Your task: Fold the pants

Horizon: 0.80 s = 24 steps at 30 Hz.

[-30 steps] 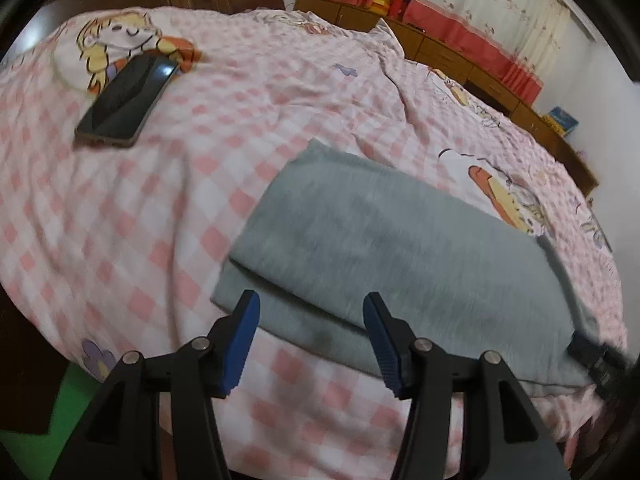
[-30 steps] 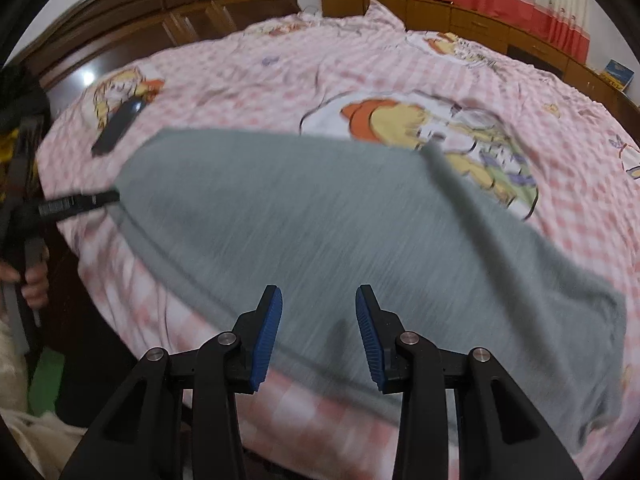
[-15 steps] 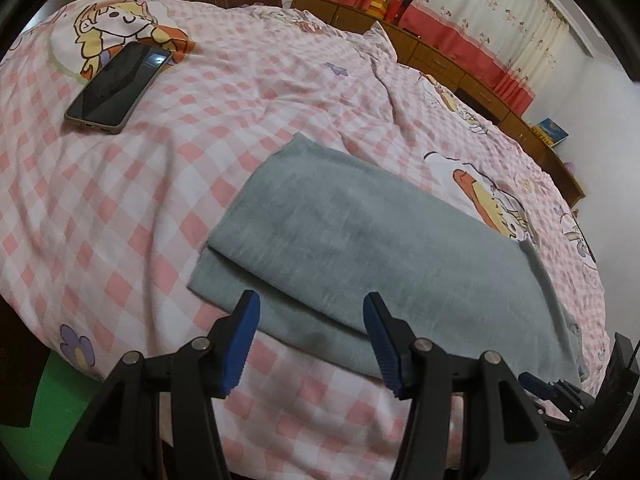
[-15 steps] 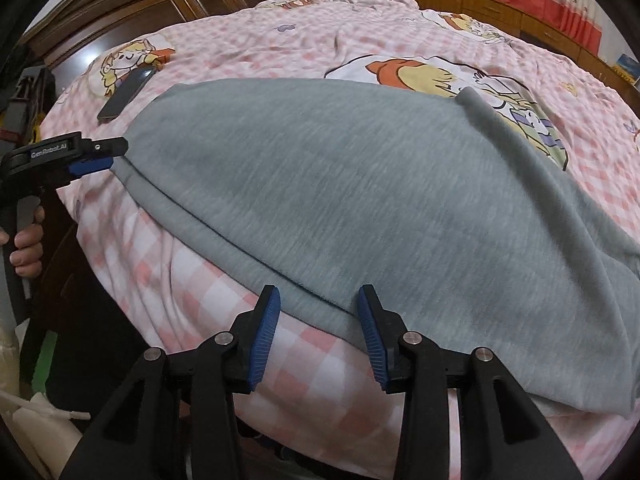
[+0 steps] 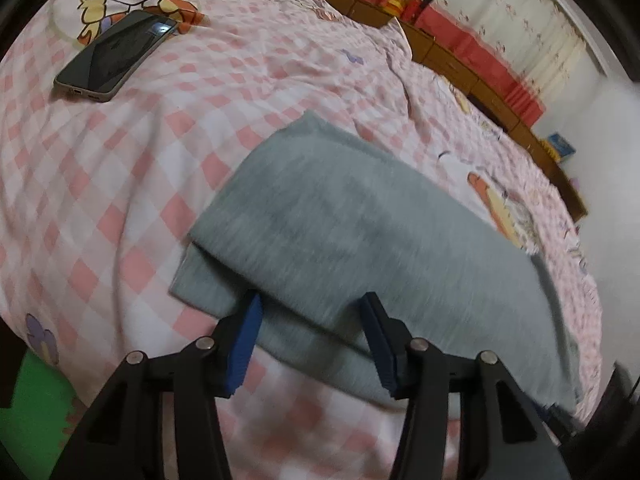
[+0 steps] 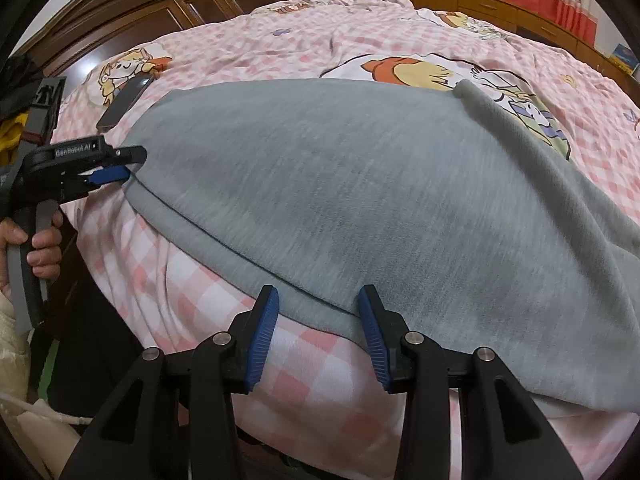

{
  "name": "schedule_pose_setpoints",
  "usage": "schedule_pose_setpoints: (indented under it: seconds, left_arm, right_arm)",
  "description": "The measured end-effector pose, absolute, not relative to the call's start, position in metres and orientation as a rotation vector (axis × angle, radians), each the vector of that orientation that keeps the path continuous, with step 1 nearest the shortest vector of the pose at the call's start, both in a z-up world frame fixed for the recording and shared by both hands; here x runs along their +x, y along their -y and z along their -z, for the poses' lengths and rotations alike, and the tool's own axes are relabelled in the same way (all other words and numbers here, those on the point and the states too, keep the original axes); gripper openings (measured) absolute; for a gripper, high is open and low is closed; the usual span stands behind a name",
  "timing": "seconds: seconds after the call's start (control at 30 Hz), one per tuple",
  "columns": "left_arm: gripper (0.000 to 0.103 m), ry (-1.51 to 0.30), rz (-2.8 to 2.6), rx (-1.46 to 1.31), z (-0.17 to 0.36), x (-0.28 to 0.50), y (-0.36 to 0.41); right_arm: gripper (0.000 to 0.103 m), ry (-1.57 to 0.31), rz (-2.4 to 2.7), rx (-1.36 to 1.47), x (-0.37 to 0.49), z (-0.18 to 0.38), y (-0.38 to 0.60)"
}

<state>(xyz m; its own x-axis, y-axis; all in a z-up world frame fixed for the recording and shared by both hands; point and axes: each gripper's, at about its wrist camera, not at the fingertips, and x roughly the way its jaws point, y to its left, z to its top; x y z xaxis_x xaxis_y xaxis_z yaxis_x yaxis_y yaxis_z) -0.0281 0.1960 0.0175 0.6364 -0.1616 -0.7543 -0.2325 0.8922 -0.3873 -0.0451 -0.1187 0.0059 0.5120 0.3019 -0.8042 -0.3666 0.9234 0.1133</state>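
The only writing I can read is the white lettering "GenRobot.AI" along the top of the left gripper (image 6: 116,168), seen side-on from the right wrist camera; a hand (image 6: 38,240) grips its handle below. The phone (image 5: 116,56), far beyond the left jaws on the pink checked bed cover (image 5: 100,184), lies with a dark, unreadable screen. Cartoon figures are printed on the cover, with no legible words.

The grey pants (image 6: 380,208) lie flat on the bed, folded lengthwise, their long axis running across both grippers from one to the other. One end sits at the left jaws, where the upper layer stops a little short of the lower one; the other end trails off past the right jaws.

The left gripper (image 5: 312,340) has its jaws spread but they have just been closing in; the near edge of the pants lies between them, and the left tip seems tucked at the edge of the upper layer, though blur keeps me from telling whether the pads press on the cloth. The right gripper (image 6: 320,320) has its jaws parted, their tips at the long near hem, with cloth in the gap and no pinch visible.
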Motion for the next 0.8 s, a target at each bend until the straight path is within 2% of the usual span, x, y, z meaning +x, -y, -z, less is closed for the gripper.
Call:
schedule_pose_setpoints:
  seconds: [0.23, 0.53, 0.57, 0.6, 0.63, 0.8]
  left_arm:
    - [0.024, -0.825, -0.047, -0.504, -0.029, -0.029, -0.198]
    - [0.023, -0.857, -0.054, -0.515, -0.017, -0.017, -0.195]
    - [0.02, -0.86, -0.049, -0.508, -0.018, -0.015, -0.194]
    - [0.008, -0.861, -0.043, -0.496, -0.021, -0.014, -0.193]
    - [0.005, -0.849, -0.035, -0.482, -0.026, -0.015, -0.193]
    - [0.003, -0.758, 0.036, -0.544, -0.06, -0.027, -0.2]
  right_arm:
    - [0.043, -0.95, -0.402, -0.067, -0.045, -0.006, 0.12]
    - [0.043, -0.944, -0.389, -0.084, -0.046, -0.007, 0.117]
    - [0.043, -0.944, -0.387, -0.091, -0.046, -0.007, 0.115]
    - [0.043, -0.942, -0.384, -0.098, -0.046, -0.007, 0.115]
    - [0.043, -0.94, -0.379, -0.106, -0.046, -0.007, 0.114]
    - [0.043, -0.918, -0.34, -0.14, -0.044, -0.007, 0.111]
